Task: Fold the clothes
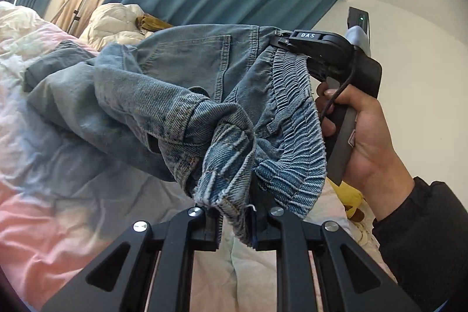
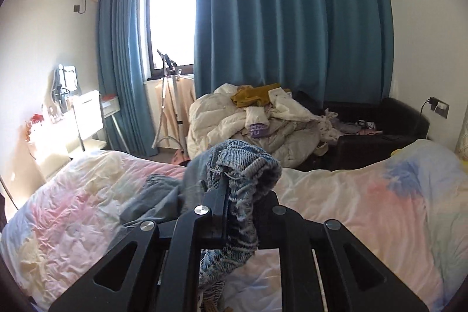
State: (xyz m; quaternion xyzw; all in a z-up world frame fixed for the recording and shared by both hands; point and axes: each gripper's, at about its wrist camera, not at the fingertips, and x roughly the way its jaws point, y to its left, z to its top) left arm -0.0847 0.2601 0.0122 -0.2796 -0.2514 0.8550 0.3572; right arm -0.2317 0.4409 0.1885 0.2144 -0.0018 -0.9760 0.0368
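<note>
The jeans are held up off the bed, pinched at the waistband by both grippers, with the legs trailing down onto the quilt. The left gripper is closed almost fully on a frayed bunch of the elastic waistband, the denim being squeezed between its pads. The right gripper, carried in the person's hand, is likewise nearly closed on the far end of the waistband, and in its own view a wad of denim is seen clamped between the fingers. The cloth is judged to be fairly heavy for a garment and soft but thick: it sags under its own weight, does not hold a crease by itself, and is unlikely to slip from the pads because of its coarse weave. The gathered elastic part is bulky and springy, so a pinch there may be less sure than one on flat cloth. A better hold is thought to be at the two waistband corners, spread well apart, so that the legs hang straight before being laid flat.
</note>
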